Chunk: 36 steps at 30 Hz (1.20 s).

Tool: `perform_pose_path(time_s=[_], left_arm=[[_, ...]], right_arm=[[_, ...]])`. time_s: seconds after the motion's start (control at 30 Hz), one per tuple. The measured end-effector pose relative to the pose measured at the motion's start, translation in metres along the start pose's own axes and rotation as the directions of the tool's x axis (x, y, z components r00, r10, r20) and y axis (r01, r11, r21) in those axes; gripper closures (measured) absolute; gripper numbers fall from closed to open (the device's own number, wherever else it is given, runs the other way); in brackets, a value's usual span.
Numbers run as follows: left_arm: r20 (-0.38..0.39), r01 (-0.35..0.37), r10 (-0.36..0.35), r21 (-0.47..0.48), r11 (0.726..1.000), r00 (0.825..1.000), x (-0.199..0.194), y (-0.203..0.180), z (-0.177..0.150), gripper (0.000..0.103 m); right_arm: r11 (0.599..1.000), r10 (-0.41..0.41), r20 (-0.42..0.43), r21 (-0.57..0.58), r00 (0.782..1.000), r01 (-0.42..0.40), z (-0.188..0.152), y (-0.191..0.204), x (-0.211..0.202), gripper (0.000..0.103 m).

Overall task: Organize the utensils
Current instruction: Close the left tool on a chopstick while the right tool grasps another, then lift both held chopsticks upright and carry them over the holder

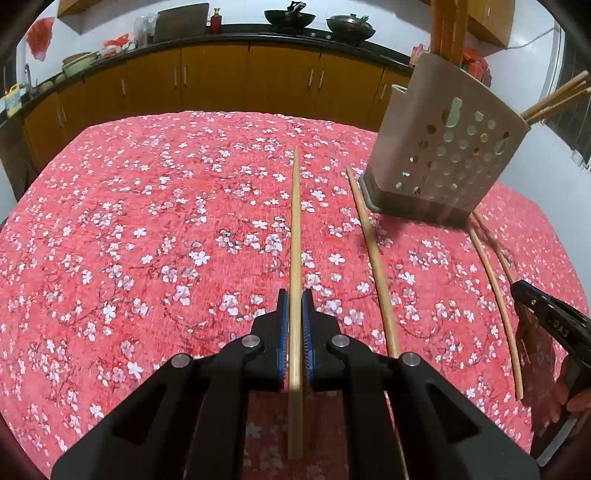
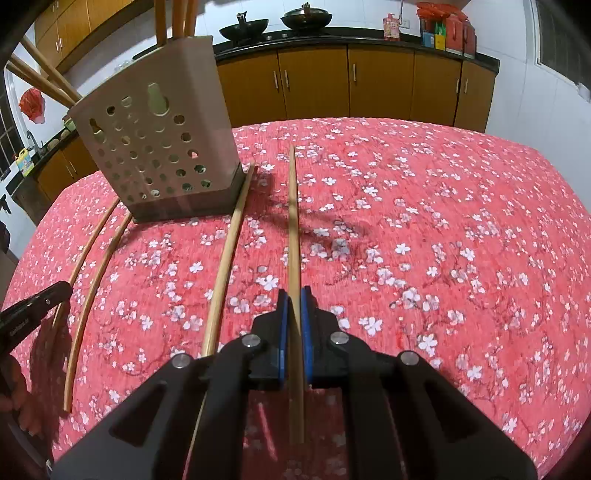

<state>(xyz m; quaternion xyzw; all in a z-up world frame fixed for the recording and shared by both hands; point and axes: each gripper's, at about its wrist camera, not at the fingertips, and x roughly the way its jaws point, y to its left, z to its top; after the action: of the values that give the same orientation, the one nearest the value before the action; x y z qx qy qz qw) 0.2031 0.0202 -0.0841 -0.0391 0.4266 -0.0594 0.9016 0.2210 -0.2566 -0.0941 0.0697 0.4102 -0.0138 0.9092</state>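
Note:
In the left wrist view my left gripper point(image 1: 294, 295) is shut on a wooden chopstick point(image 1: 295, 221) that runs straight ahead between the blue pads point(image 1: 283, 332). In the right wrist view my right gripper point(image 2: 294, 293) is likewise shut on a second chopstick point(image 2: 293, 221), which casts a shadow on the cloth. A beige perforated utensil holder point(image 1: 443, 147) point(image 2: 155, 140) stands between the two grippers, with several chopsticks point(image 1: 447, 29) point(image 2: 173, 18) upright or leaning in it. Loose chopsticks point(image 1: 373, 254) point(image 2: 229, 251) lie on the cloth beside the holder.
The table carries a red cloth with white blossoms point(image 1: 147, 240) point(image 2: 443, 221). Two more loose chopsticks point(image 1: 496, 291) point(image 2: 92, 273) lie in front of the holder. Each gripper shows at the other view's edge point(image 1: 546, 306) point(image 2: 33, 306). Yellow cabinets point(image 2: 380, 81) and a counter with woks stand behind.

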Motion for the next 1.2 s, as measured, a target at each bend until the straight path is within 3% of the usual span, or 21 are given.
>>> perform_pose_path(time_s=[0.5,0.7,0.93,1.2], left_arm=[[-0.008,-0.016,0.017,0.030,0.999,1.000,-0.009,-0.009,-0.005,0.095],[0.079,0.001,-0.002,0.022,1.000,0.997,-0.041,-0.007,0.014,0.095],[0.209,0.014,-0.017,0.015,1.000,0.978,-0.085,-0.007,0.039,0.095],[0.257,0.014,-0.019,0.024,1.000,0.966,-0.099,-0.010,0.050,0.095]], right_arm=[[0.999,0.026,0.034,0.021,0.999,-0.027,0.000,-0.006,-0.016,0.095],[0.998,0.031,0.167,0.041,0.985,-0.038,0.018,-0.015,-0.063,0.095],[0.998,0.026,0.310,0.052,0.950,-0.045,0.039,-0.020,-0.108,0.095],[0.998,0.020,0.331,0.056,0.943,-0.041,0.042,-0.021,-0.114,0.095]])
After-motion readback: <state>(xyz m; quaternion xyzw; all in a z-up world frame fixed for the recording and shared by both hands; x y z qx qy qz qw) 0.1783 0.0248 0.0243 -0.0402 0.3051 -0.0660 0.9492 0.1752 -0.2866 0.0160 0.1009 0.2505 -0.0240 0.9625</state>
